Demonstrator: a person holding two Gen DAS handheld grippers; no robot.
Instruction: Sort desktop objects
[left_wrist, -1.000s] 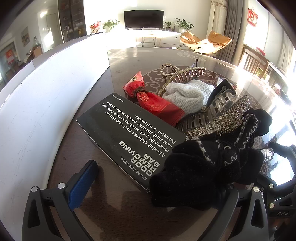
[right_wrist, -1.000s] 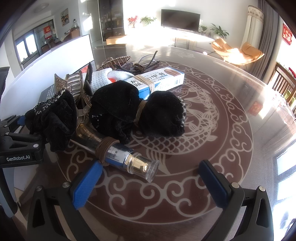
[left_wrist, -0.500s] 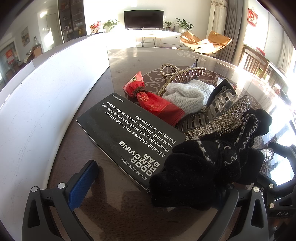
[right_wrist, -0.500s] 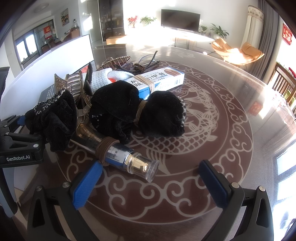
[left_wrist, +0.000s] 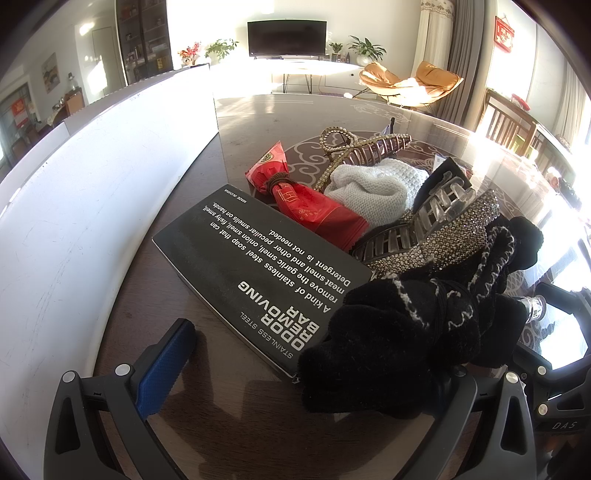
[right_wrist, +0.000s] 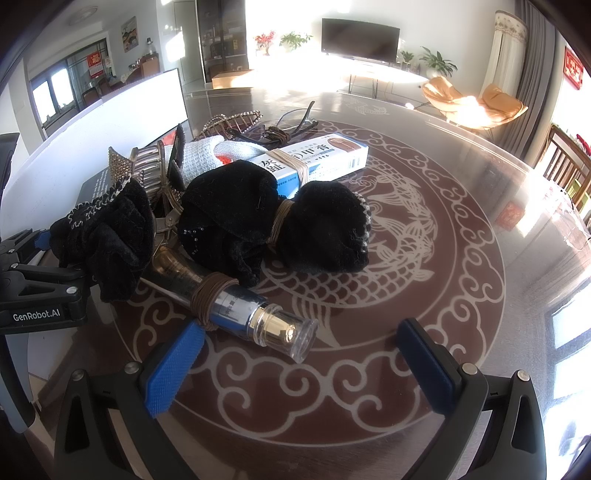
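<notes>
In the left wrist view my left gripper (left_wrist: 306, 373) is open. Its left pad (left_wrist: 162, 365) rests on the table, and a black velvet scrunchie (left_wrist: 417, 332) covers the right finger. Beyond it lie a black "Odor Removing Bar" box (left_wrist: 258, 273), a red packet (left_wrist: 306, 199), a white knit cloth (left_wrist: 369, 188) and a rhinestone hair claw (left_wrist: 436, 229). My right gripper (right_wrist: 299, 369) is open with nothing between its pads. Just ahead, near its left pad, lies a blue pump bottle (right_wrist: 236, 306). Behind the bottle sit a black velvet bow (right_wrist: 273, 229) and a blue-white box (right_wrist: 314, 158).
A white panel (left_wrist: 74, 221) stands along the table's left side. A gold claw clip (left_wrist: 354, 147) and glasses (right_wrist: 280, 129) lie at the pile's far end. The patterned glass tabletop (right_wrist: 443, 258) spreads to the right. Chairs stand beyond the far right edge.
</notes>
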